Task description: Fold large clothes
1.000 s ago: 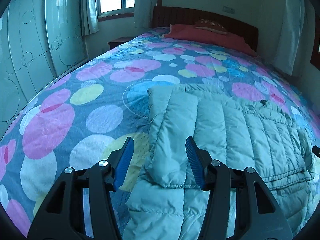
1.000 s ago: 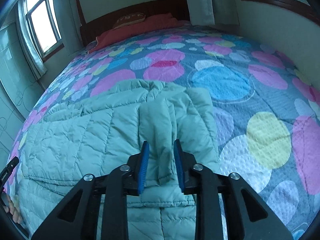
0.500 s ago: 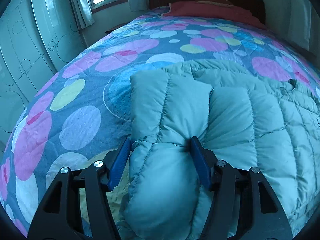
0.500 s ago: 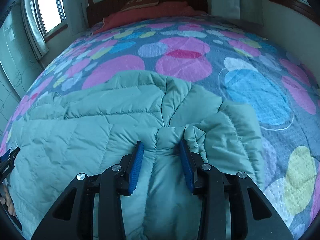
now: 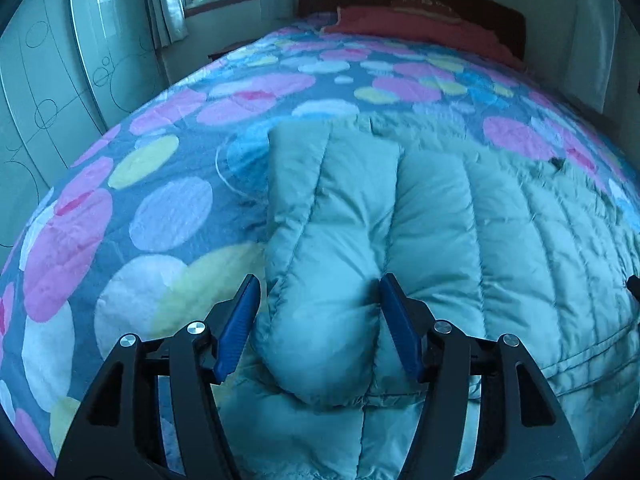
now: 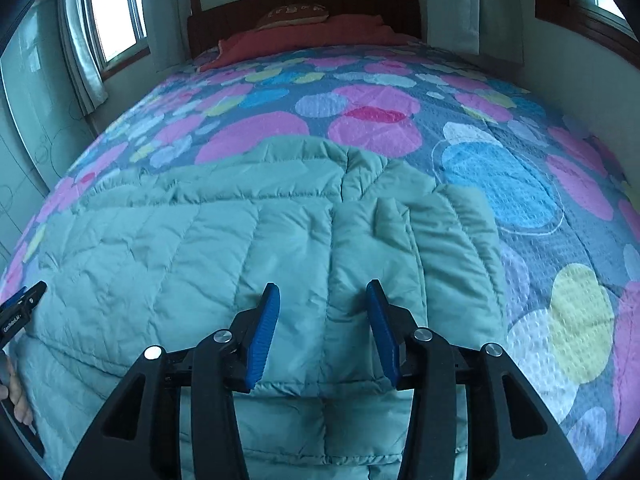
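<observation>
Lying between hand-held gripper [image 5: 318, 322] fingers: jacket [image 5: 460, 240] sleeve.

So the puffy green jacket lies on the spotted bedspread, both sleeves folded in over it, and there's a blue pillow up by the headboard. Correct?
Not quite: the pillow by the headboard is red, not blue, as the right wrist view shows. The rest stands: the green jacket lies on the spotted bedspread with both sleeves folded in.

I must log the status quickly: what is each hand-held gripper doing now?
Left hand-held gripper: open, the jacket fold between its fingers, not clamped.
Right hand-held gripper: opening, over the jacket, holding nothing.
</observation>
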Motion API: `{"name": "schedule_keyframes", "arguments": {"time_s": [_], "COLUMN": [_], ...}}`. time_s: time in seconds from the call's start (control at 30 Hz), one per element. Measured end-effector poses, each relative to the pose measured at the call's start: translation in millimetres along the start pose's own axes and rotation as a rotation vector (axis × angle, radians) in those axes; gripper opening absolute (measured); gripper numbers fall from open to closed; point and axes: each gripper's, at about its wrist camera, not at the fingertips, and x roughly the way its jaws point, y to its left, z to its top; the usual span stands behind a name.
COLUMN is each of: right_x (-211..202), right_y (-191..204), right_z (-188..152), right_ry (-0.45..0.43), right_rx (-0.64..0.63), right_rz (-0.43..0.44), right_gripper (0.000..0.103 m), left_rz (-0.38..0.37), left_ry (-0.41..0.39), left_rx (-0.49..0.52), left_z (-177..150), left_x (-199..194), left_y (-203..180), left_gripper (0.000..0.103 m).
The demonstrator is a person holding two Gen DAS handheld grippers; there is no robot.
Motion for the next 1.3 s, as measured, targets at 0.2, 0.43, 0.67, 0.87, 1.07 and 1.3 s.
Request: {"name": "schedule_keyframes", "arguments": {"time_s": [0.2, 0.43, 0.67, 0.87, 1.07, 1.3], "right_x": [-11, -2, 1, 1, -8, -40], "right_y": [1, -3, 1, 4, 2, -8], "right_z": [-5, -20, -22, -23, -20, -30], "right_ry": [-0.014, -0.012, -0.025, -0.034, -0.038, -0.054], "right_rx": [0.015, 0.017, 0.006, -0.006, 0.014, 0.051], "right_rz": [0.002, 0.004, -0.019, -0.038, -0.035, -0.056], "right_gripper": [0.047, 0.047, 0.047, 0.048, 0.048, 0.055], "left_rz": [-0.023, -0.036, -0.021, -0.001, 0.003, -0.006], "left_ry": [-0.009, -0.003, -0.013, -0.018, 0.007, 0.011], "left_rx": [-0.058, -0.059, -0.058, -0.042, -0.044, -0.127], "left_z": [-2, -21, -23, -24, -19, -33], "left_x": [-16, -6, -2, 0, -6, -36], "left_y": [9, 12, 10, 8, 9, 29], "left_gripper": [0.063, 0.067, 0.069, 0.070, 0.071, 0.074]}}
